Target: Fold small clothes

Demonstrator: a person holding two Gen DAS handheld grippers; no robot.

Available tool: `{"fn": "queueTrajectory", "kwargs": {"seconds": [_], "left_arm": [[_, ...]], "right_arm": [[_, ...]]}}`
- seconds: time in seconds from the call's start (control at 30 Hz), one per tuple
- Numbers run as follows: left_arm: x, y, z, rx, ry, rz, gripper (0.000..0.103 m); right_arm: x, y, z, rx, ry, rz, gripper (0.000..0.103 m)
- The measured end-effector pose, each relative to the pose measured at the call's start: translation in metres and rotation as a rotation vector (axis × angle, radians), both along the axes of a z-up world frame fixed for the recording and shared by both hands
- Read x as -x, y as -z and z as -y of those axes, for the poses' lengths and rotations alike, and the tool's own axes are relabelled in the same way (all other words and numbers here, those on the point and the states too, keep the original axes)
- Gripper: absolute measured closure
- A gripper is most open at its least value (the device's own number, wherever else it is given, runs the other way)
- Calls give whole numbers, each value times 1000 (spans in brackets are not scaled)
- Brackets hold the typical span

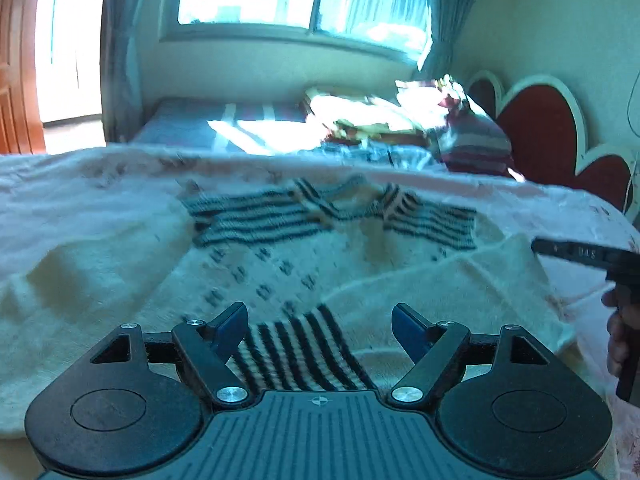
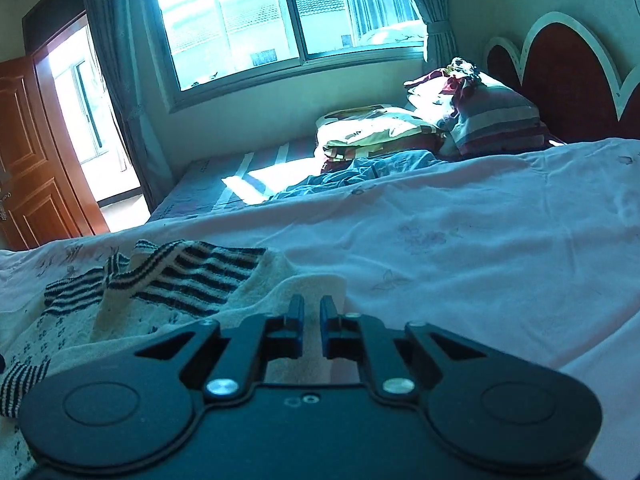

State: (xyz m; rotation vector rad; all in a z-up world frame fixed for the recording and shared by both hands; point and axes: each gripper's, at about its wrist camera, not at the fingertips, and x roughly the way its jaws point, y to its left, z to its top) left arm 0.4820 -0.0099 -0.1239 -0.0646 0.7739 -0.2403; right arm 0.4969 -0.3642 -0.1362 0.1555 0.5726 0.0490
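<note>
The left gripper [image 1: 319,320] is spread wide over the cream sweater's [image 1: 280,268] striped cuff [image 1: 298,354]. The right gripper [image 2: 311,312], nearly pressed together, pinches a cream fold. The pink bedsheet [image 2: 480,240] lies open rightward. "DAS" marks the right gripper's finger.

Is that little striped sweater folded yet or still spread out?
Partly folded. One cream sleeve lies turned in over the sweater, its striped cuff on the body; the striped collar end is still spread flat.
</note>
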Motion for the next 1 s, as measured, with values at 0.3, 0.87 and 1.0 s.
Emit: {"fn": "queueTrajectory", "kwargs": {"seconds": [0.3,0.87,1.0], "left_arm": [[13,20,21,-111,0,17,19],[175,32,-326,482,-923,99,42],[175,46,-367,636,-972,133,42]], "right_arm": [[-7,15,-10,108,-4,-100,92],[127,-27,-46,-16,40,-104,83],[133,-45,-63,-50,57,-82,83]]}}
